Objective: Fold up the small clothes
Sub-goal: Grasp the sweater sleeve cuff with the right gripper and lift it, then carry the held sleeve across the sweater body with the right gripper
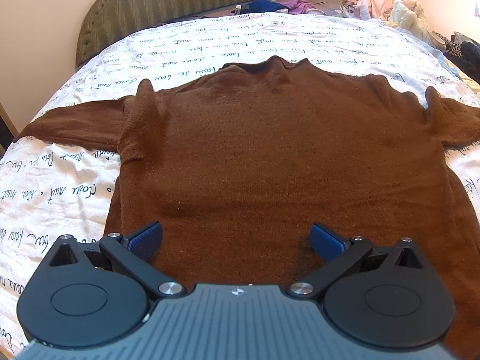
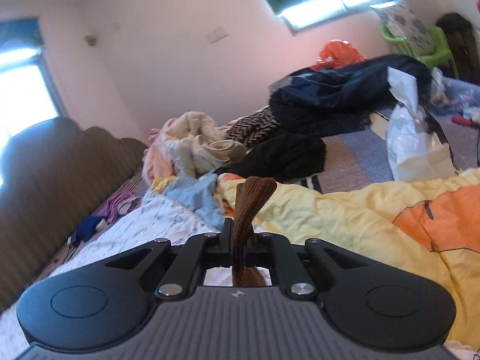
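Observation:
A brown knit sweater (image 1: 270,150) lies flat on the bed, collar at the far end, its left sleeve (image 1: 75,126) stretched out to the left and its right sleeve running off the right edge. My left gripper (image 1: 237,240) is open and empty, just above the sweater's lower part, its blue pads (image 1: 147,238) wide apart. My right gripper (image 2: 238,234) is shut on a ribbed brown cuff (image 2: 255,192) of the sweater, which sticks up between the fingers, lifted above the bed.
The white bedsheet with script print (image 1: 60,186) covers the bed before a green headboard (image 1: 180,0). A pile of clothes (image 2: 195,147), dark garments (image 2: 330,99), a white bag (image 2: 411,141) and a yellow-orange quilt (image 2: 375,219) lie at the right.

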Tool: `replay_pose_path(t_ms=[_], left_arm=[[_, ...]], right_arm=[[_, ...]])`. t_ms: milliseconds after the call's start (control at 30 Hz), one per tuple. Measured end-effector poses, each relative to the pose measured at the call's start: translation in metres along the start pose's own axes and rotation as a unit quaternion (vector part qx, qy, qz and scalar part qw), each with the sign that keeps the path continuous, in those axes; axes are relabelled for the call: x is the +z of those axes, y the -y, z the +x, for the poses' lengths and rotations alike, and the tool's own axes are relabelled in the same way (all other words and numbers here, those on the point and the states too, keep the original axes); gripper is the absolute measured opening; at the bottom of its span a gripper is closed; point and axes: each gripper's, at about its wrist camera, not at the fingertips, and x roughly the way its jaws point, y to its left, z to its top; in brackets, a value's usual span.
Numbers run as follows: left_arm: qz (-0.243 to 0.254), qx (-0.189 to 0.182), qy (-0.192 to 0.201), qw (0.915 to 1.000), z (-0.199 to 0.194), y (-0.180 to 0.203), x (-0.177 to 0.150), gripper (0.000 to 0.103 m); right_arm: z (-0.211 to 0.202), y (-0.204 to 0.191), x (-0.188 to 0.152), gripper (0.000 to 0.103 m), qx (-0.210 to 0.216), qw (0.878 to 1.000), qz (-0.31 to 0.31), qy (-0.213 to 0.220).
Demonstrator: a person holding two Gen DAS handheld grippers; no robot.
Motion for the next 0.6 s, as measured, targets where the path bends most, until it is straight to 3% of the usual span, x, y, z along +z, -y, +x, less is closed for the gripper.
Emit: replay_pose_path(t_ms=[267,600], left_arm=[[-0.018,0.020,0.023,0.9994,0.000,-0.012,0.010,0.103],[-0.018,0.022,0.016,0.9995,0.007,-0.014,0.009,0.103]], right_arm=[[-0.047,-0.102,-0.059,0.005,0.072,0.984,-0.162,-0.019],[-0.061,-0.166,-0.118,0.005,0.113,0.963,-0.232,-0.077]])
